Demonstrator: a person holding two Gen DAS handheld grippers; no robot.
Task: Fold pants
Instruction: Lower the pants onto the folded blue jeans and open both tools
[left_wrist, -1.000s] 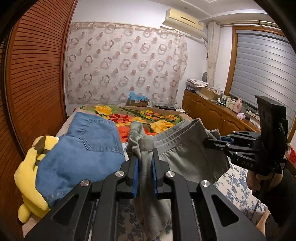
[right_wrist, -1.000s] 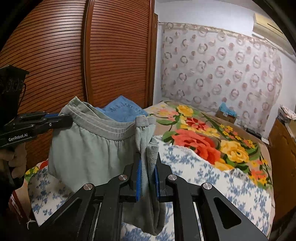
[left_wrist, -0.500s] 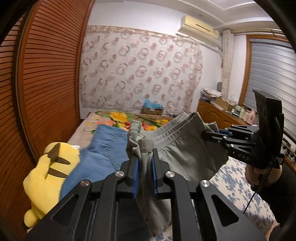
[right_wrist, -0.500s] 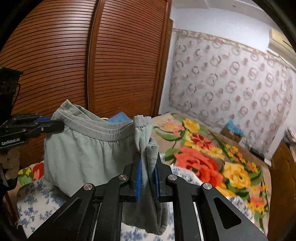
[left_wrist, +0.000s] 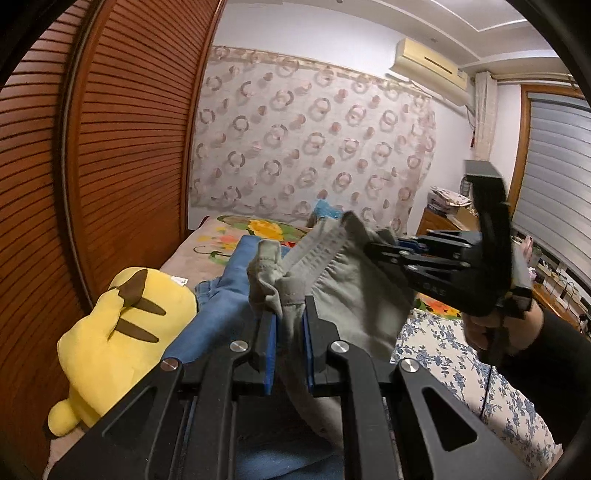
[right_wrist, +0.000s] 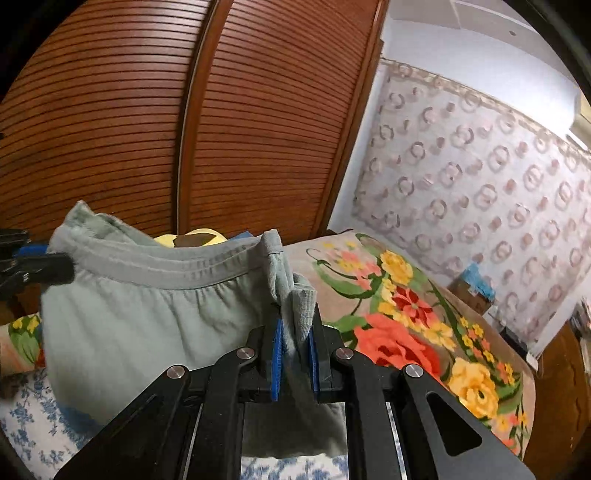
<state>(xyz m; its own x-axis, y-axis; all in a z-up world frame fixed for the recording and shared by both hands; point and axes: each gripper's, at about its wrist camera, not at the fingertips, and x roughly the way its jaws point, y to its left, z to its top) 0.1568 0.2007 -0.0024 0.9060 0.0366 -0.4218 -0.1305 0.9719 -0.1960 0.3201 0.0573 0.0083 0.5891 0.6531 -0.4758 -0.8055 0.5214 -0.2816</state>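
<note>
The pants (right_wrist: 147, 317) are a soft grey-green knit pair with a broad elastic waistband of stitched ribs; they hang in the air above the bed (right_wrist: 399, 306), stretched by the waistband between the two grippers, with the cloth below the band gathered in small pleats and the lower part drooping loose; the hem ends hang down under the tools. In the left wrist view the same cloth reads greyer, and the waistband runs from the near jaws up and away to the right. The left gripper (left_wrist: 289, 343) is closed nearly all the way, its blue pads (left_wrist: 270, 350) pinching a bunched corner of the waistband, a crumpled tuft standing above the jaws; the right gripper (right_wrist: 295, 350) is closed the same way on the other end of the band, a folded flap of fabric pressed between its blue pads (right_wrist: 276, 354). The right tool also shows from the side in the left wrist view, held by a hand (left_wrist: 484, 332) in a dark sleeve, a little blurred. Under the pants, on the bed, lie blue jeans (left_wrist: 225, 295) and beside them a yellow plush toy (left_wrist: 122, 332) against the slatted wooden wardrobe (left_wrist: 110, 147); the floral bedspread (right_wrist: 413, 332) stretches toward the patterned curtain (left_wrist: 314, 147).
</note>
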